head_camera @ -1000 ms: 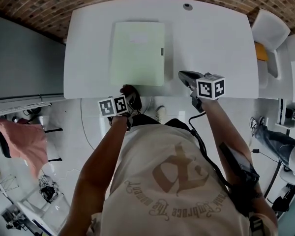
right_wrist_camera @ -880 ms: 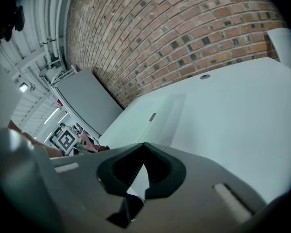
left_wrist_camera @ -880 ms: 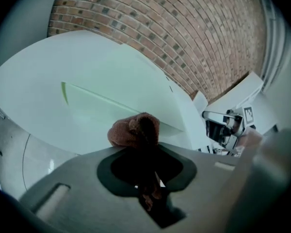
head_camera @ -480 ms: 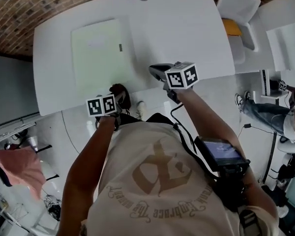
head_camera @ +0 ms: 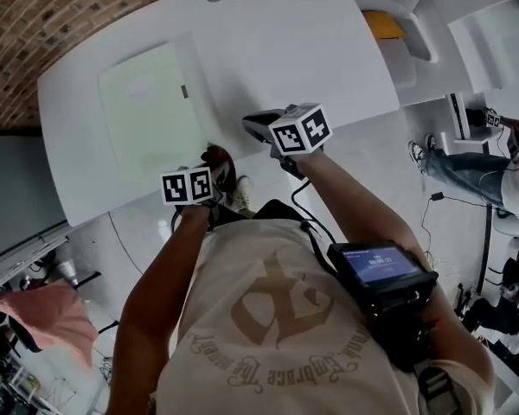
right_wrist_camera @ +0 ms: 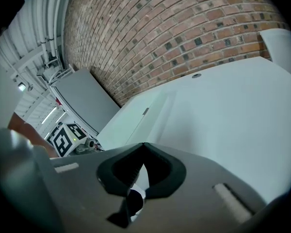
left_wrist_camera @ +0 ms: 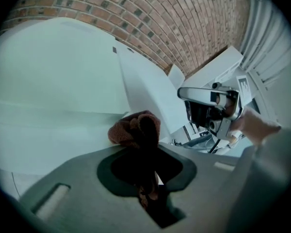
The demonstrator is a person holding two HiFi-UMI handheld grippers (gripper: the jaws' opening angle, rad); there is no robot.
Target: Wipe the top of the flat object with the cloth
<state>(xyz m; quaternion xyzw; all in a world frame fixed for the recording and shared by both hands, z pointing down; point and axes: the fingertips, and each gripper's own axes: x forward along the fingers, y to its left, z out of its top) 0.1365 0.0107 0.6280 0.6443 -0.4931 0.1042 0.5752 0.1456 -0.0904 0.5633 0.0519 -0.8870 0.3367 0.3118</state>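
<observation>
A pale green flat object (head_camera: 149,109) lies on the white table (head_camera: 268,50), toward its left half; it also shows in the left gripper view as a flat object (left_wrist_camera: 53,91) and in the right gripper view as a flat object (right_wrist_camera: 131,118). My left gripper (head_camera: 218,168) hangs at the table's near edge, just beside the object's near right corner, shut on a bunched brown cloth (left_wrist_camera: 137,130). My right gripper (head_camera: 258,124) hovers over the table's near edge to the right of the object, shut with nothing between its jaws.
A brick wall (right_wrist_camera: 184,28) runs behind the table. A white chair with a yellow seat (head_camera: 389,20) stands at the table's right end. A grey cabinet (right_wrist_camera: 82,103) stands to the left. A seated person's legs (head_camera: 454,162) show at far right.
The head view has swung, so the table now sits tilted and further left. My left gripper with the cloth has shifted sideways along the table's near edge. The right gripper has barely moved.
</observation>
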